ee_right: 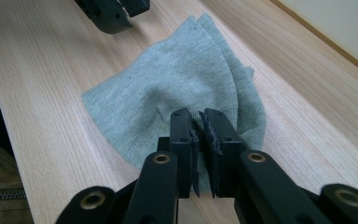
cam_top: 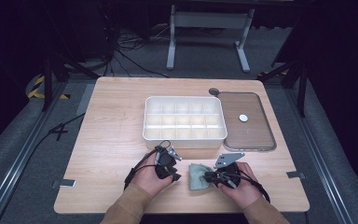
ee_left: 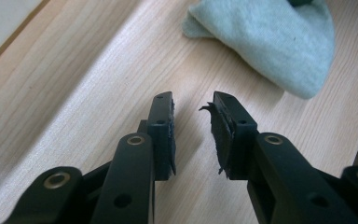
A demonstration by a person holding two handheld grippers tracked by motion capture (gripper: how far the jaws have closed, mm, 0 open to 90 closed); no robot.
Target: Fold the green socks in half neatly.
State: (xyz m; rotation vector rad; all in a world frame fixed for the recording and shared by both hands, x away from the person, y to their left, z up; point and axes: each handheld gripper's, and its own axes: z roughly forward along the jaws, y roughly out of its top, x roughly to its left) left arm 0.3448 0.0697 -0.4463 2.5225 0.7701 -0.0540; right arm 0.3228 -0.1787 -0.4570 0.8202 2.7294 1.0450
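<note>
Cloth (ee_right: 182, 79) pinched by right hand-held gripper (ee_right: 199, 122), left hand-held gripper (ee_left: 192, 105) nearby.

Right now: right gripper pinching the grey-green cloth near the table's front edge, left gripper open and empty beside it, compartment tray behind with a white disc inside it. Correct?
One error: the white disc isn't in the compartment tray; the high view shows it on the flat brown tray to its right. The rest stands: right gripper pinching the cloth, left gripper open and empty.
</note>
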